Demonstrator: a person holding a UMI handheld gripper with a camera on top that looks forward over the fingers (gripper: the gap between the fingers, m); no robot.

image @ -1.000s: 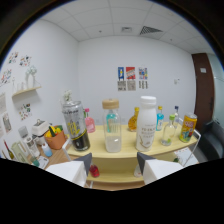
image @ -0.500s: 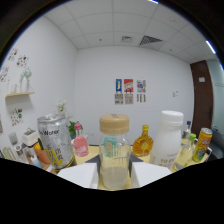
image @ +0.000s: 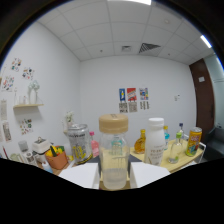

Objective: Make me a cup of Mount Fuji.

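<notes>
Both gripper [image: 114,176] fingers flank the capped jar [image: 113,152].

Legible text: none. Print on silver can [image: 79,143], yellow can [image: 192,141] and wall posters [image: 133,99] unreadable.

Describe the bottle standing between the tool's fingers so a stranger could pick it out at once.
On the yellow table under the wall posters, a row of drinks stands. The clear bottle is nearest, between the open tool's two white fingers, right of the silver can and left of the white bottle. Only it has a see-through body and a tan cap.
</notes>
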